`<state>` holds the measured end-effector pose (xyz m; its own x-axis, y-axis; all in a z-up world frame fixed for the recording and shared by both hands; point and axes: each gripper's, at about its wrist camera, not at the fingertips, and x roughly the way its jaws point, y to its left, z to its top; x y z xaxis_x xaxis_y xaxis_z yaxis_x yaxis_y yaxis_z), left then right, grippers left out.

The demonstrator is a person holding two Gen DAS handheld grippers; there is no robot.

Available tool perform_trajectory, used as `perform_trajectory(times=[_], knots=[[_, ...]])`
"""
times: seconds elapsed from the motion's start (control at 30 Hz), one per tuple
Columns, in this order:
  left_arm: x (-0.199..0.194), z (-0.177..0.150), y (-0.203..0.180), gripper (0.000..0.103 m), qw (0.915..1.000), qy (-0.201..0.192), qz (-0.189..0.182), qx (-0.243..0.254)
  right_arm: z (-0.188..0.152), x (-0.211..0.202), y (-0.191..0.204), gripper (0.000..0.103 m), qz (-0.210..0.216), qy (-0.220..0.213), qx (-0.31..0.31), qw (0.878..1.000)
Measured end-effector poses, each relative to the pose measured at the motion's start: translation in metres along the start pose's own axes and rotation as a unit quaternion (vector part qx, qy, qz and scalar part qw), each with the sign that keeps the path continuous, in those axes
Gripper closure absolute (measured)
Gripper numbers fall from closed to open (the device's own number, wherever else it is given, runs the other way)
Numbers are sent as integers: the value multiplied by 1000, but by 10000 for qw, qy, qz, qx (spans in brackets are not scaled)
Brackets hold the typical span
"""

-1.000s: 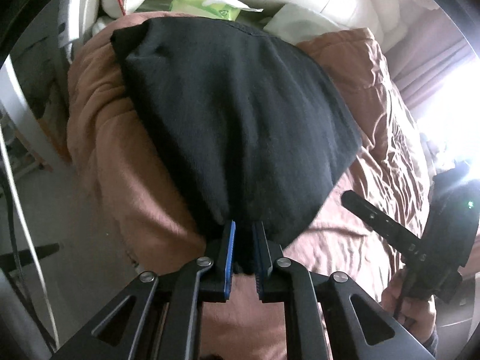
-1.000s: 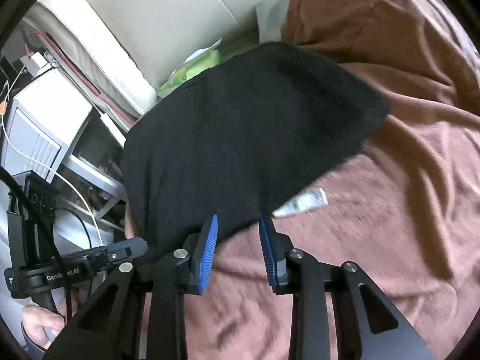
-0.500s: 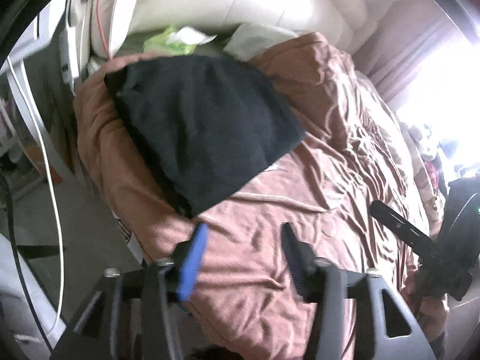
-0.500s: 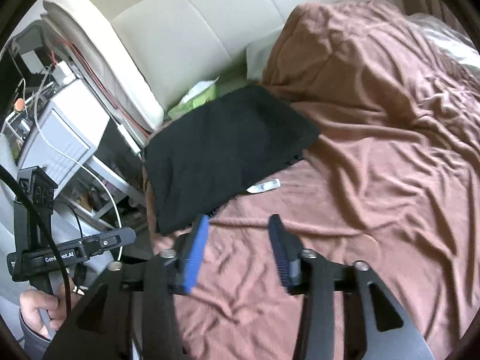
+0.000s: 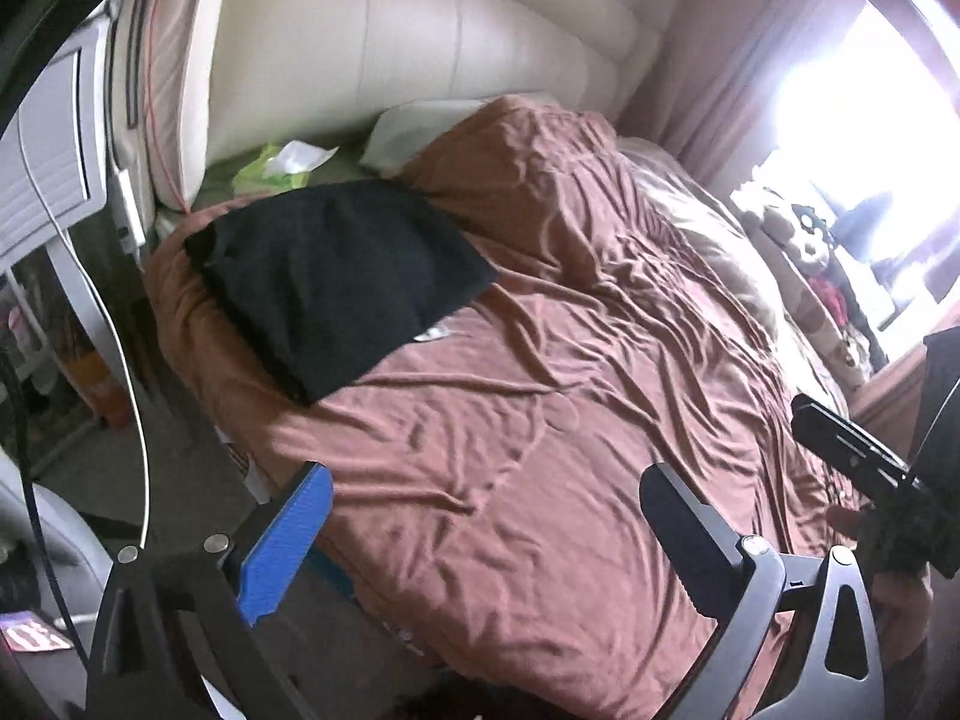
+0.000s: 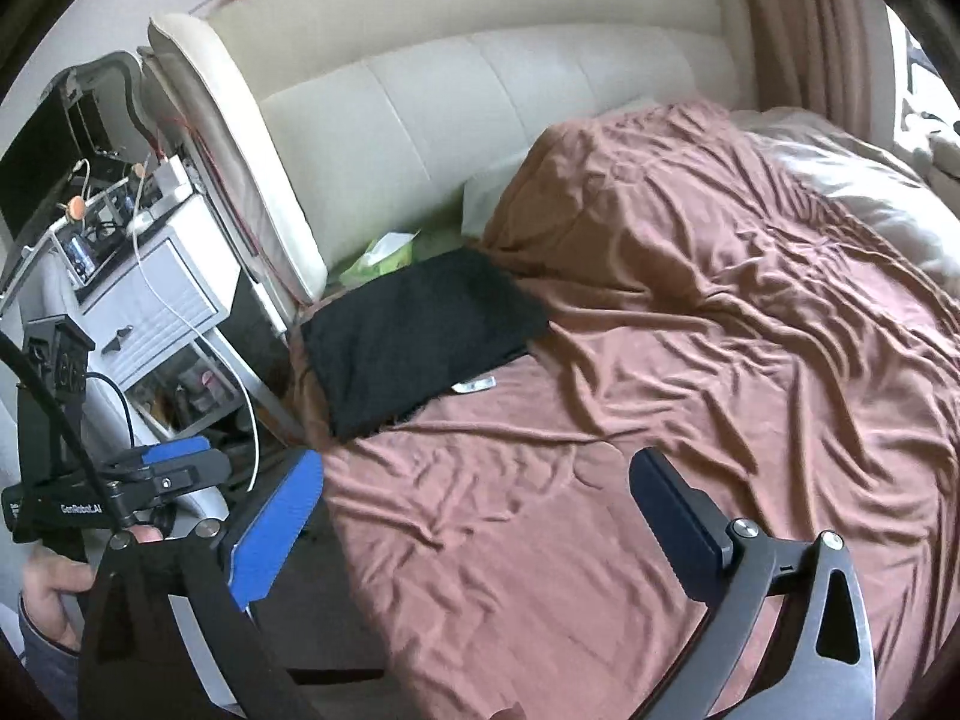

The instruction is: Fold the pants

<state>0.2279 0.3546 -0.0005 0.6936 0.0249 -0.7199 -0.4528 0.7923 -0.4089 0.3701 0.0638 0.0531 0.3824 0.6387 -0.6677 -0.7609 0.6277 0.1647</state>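
Note:
The black pants [image 5: 336, 282] lie folded into a flat rectangle on the brown blanket [image 5: 540, 420] at the bed's left corner, near the headboard. They also show in the right wrist view [image 6: 420, 336]. A small white tag [image 6: 474, 385] pokes out at their near edge. My left gripper [image 5: 486, 516] is wide open and empty, held well back from the pants above the blanket. My right gripper [image 6: 474, 504] is wide open and empty too, equally far back. The left gripper also shows at the left of the right wrist view [image 6: 174, 468].
A cream padded headboard [image 6: 480, 102] stands behind the bed. A green tissue pack [image 5: 282, 165] and a white pillow [image 5: 414, 132] lie by it. A white nightstand [image 6: 150, 294] with cables stands left of the bed. Curtains and a bright window [image 5: 840, 120] are at right.
My left gripper let go of the pants and both grippers opened wide and pulled back from them. The pants now lie folded on the blanket.

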Motion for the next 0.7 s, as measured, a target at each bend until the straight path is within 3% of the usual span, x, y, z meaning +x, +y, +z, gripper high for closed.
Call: perform_trajectory(times=[0.3,0.7], knots=[[-41,-34,-38,0,9991,-212,-44,377,-29,-79,12,0,-418,-254,4,9988],[-85,-86,-71,0,9946,-492,-87,904,-87,-165,16,0,-586,-502,173,9969]])
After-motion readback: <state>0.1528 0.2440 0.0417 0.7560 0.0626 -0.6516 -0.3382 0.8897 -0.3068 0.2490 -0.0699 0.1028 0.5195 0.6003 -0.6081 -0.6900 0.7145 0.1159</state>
